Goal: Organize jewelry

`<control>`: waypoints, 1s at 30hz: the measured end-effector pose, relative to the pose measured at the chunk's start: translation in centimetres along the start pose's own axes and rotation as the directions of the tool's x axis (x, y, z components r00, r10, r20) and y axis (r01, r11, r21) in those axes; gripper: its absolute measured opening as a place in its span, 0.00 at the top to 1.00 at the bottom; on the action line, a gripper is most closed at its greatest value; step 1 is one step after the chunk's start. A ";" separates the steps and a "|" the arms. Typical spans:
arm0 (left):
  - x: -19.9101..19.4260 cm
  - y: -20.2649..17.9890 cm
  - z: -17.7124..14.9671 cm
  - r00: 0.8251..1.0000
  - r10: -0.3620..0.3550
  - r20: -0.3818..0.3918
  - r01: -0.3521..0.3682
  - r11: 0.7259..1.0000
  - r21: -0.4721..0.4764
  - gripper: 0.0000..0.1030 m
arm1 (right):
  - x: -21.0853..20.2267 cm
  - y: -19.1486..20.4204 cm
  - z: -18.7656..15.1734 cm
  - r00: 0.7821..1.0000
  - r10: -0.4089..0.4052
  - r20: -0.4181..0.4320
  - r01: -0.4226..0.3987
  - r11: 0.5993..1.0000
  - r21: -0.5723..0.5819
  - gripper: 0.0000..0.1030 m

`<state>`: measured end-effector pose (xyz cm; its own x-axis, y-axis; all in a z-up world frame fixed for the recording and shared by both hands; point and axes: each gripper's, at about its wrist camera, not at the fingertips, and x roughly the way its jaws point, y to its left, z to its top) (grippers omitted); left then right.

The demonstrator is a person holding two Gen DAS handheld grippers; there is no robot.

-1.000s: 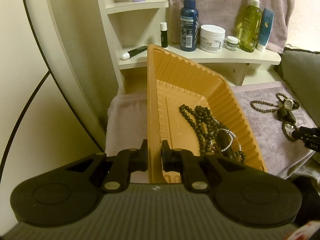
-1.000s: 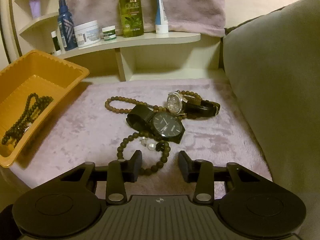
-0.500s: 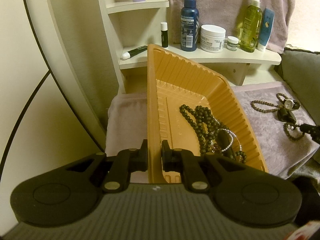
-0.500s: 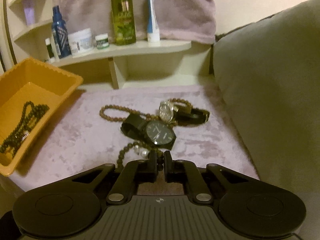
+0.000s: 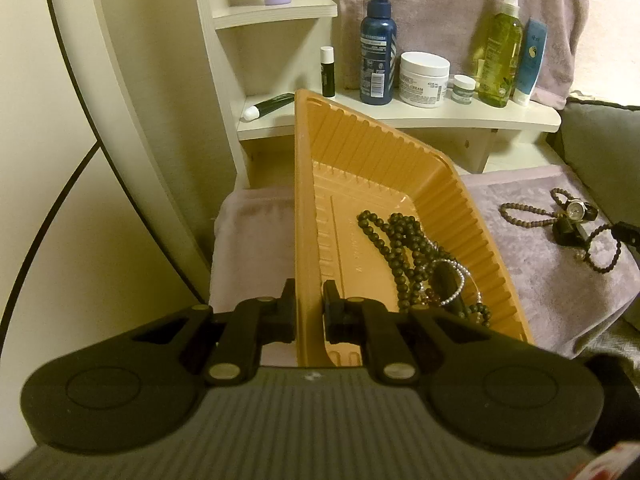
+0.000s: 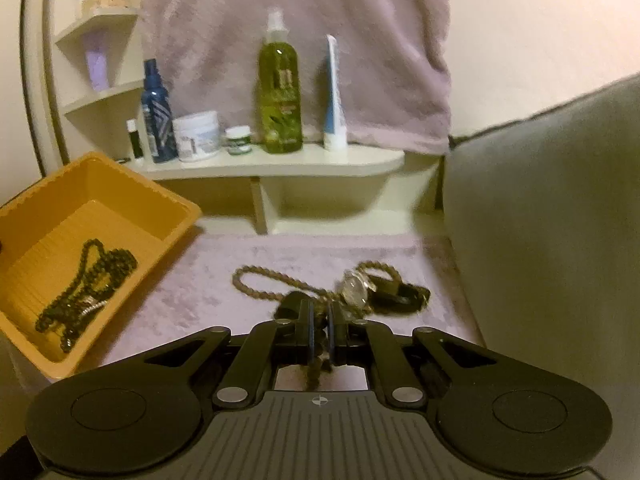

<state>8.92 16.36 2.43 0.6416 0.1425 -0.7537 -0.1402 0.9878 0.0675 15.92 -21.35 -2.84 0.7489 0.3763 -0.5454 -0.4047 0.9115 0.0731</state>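
My left gripper is shut on the near side wall of the orange tray, which is tilted. Inside the tray lie a dark bead necklace and a sparkly bracelet. My right gripper is shut on a dark bead bracelet, whose beads hang down between the fingers just above the mauve cloth. Beyond it on the cloth lie a brown bead necklace, a silver watch and a black watch, partly hidden by the fingers. The tray stands to the left in the right wrist view.
A cream shelf behind the cloth carries bottles, jars and a tube, with a mauve towel hanging above. A grey cushion walls off the right side. A curved cream frame stands left of the tray.
My right gripper has shut on the dark bead bracelet and risen with it; the view now looks higher at the shelf. The left gripper and tray have not moved.
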 end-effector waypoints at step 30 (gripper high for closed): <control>-0.1 0.0 0.0 1.000 -0.010 0.008 0.010 1.000 -0.001 0.90 | 6.4 17.3 3.8 0.856 0.510 -0.090 -0.515 0.856 -0.052 0.94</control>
<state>8.86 16.37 2.57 0.6489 0.1328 -0.7492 -0.1344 0.9892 0.0590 15.68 -2.53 -1.88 0.3872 0.7714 -0.5050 -0.7595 0.5774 0.2997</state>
